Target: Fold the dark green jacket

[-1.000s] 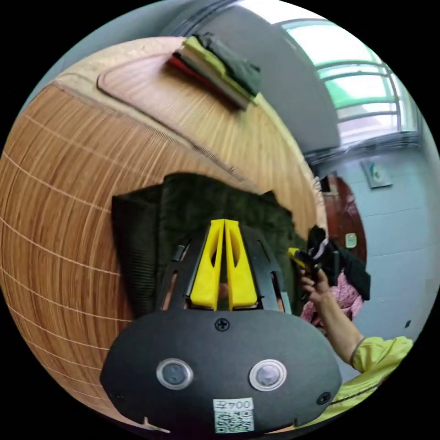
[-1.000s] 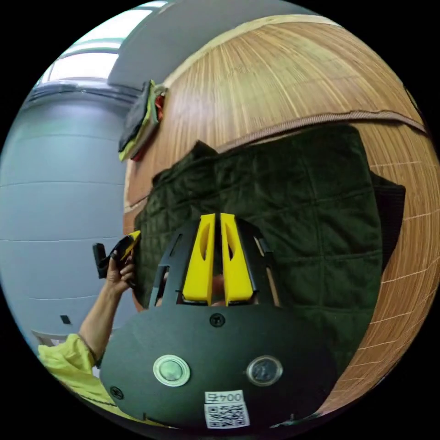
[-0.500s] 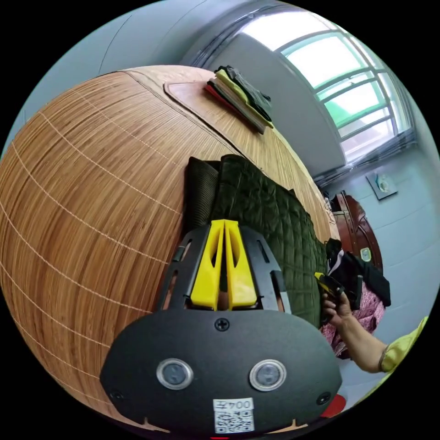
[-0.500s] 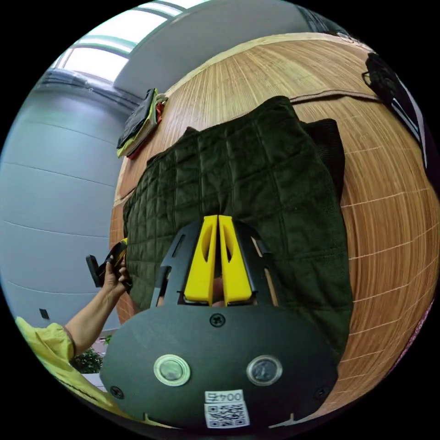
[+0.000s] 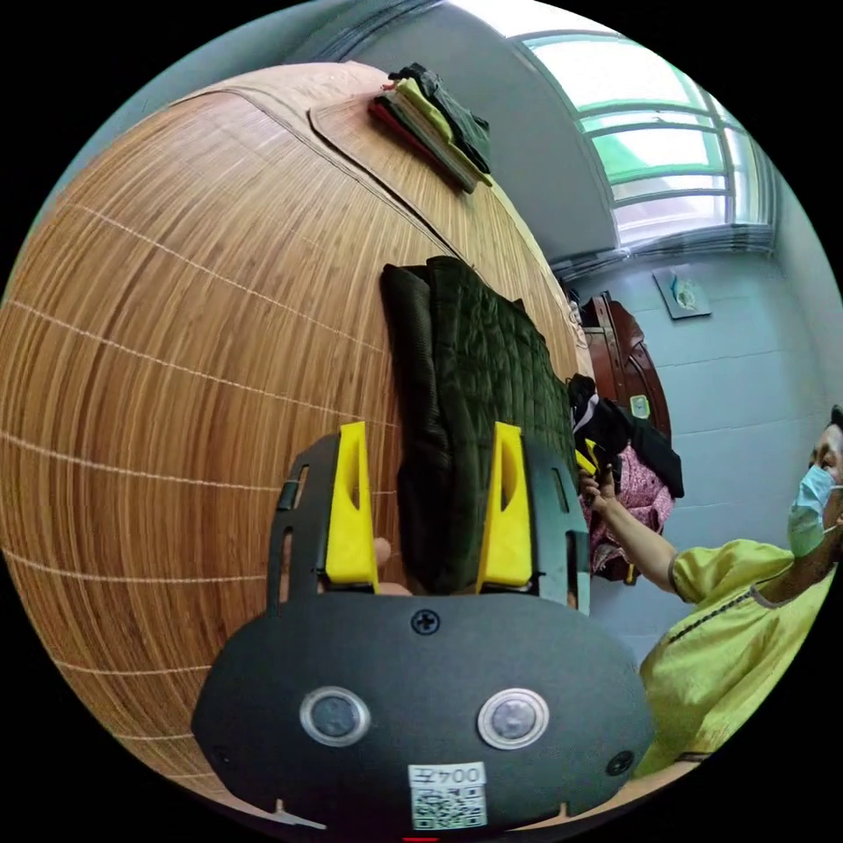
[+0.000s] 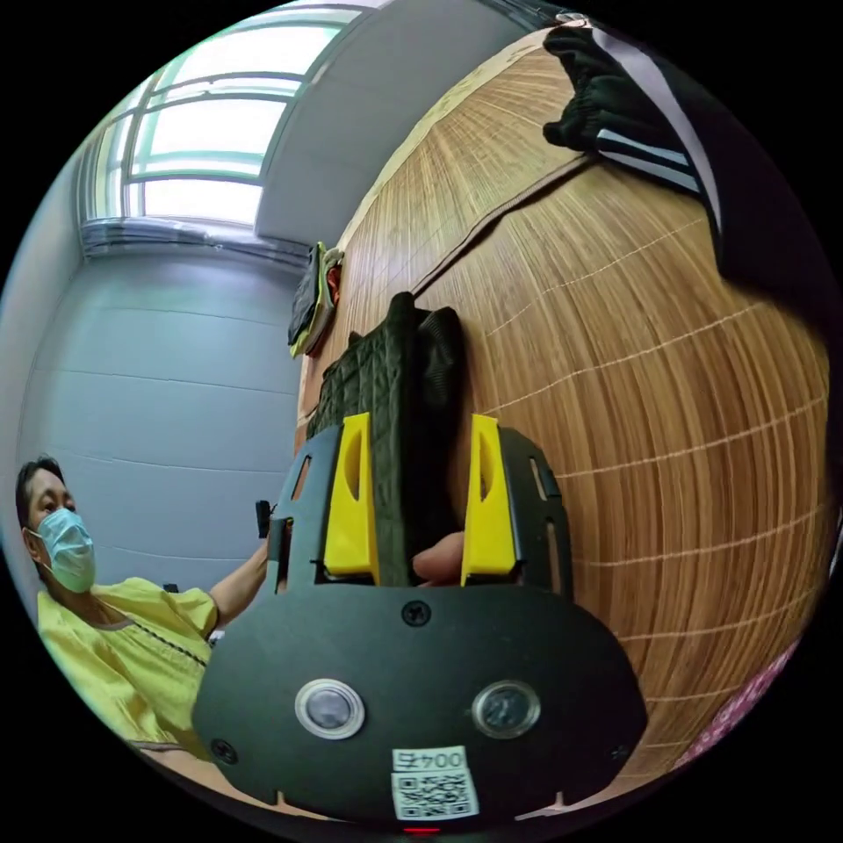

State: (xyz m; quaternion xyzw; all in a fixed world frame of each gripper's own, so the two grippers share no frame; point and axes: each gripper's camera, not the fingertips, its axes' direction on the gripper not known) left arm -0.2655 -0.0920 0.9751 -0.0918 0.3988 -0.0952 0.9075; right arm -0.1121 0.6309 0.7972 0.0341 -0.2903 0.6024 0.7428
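Observation:
The dark green quilted jacket lies folded into a narrow bundle on the bamboo mat. In the left gripper view, my left gripper is open, and the jacket's near end lies between its yellow jaws. In the right gripper view, my right gripper is open too, astride the other end of the jacket. The right gripper also appears small at the jacket's far end in the left gripper view, held in a hand. I cannot tell whether the jaws touch the fabric.
A stack of folded clothes sits at the mat's far side. A black garment with white stripes lies on the mat. Dark and pink clothes are heaped past the mat's edge. The person in a yellow top stands alongside.
Both grippers went from shut to open. Both cameras dropped low to the jacket's two ends, so the jacket now lies edge-on between each pair of jaws.

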